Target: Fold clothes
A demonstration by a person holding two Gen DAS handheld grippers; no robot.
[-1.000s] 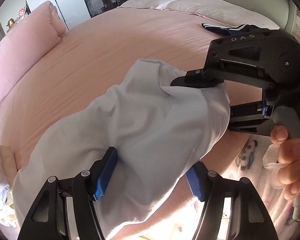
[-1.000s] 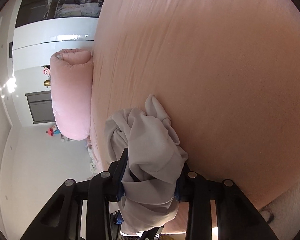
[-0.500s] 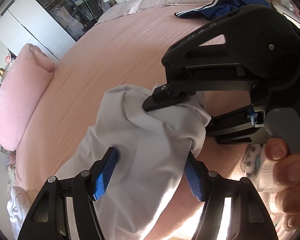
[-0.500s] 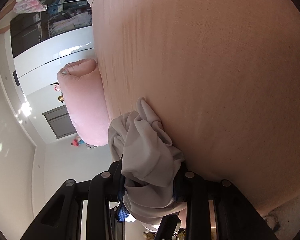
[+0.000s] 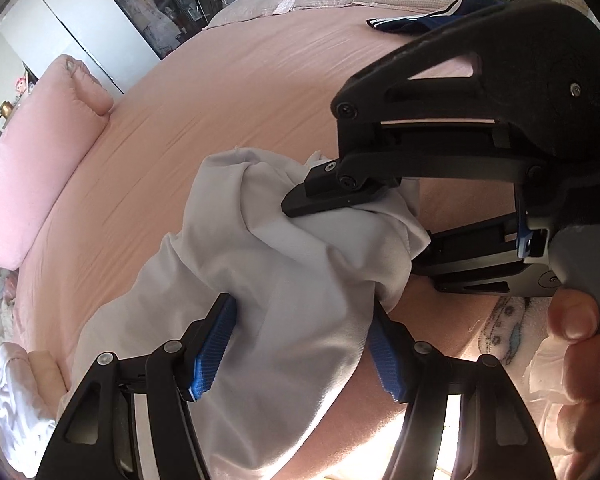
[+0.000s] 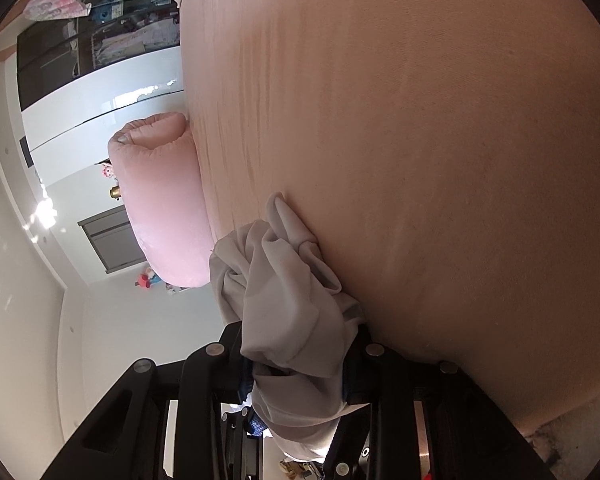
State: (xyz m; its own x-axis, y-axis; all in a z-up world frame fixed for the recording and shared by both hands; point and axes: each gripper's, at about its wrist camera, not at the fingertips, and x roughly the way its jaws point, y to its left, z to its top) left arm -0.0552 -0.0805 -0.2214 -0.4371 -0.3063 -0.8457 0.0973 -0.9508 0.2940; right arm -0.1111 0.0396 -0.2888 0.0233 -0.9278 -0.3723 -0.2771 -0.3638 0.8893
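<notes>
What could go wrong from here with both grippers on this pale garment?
1. The right gripper, jaws closing, holds a bunched wad of the pale garment, so creases may get folded in.
2. The left gripper is closing on loose cloth that could slip out.

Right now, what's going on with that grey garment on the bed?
A person works two handheld grippers on a light grey garment over the pink bed. The right gripper has a bunched end of it between its closing jaws. The left gripper is closing around a wider stretch, its blue pads at the cloth's edges. The garment is crumpled, with no neat fold yet.
</notes>
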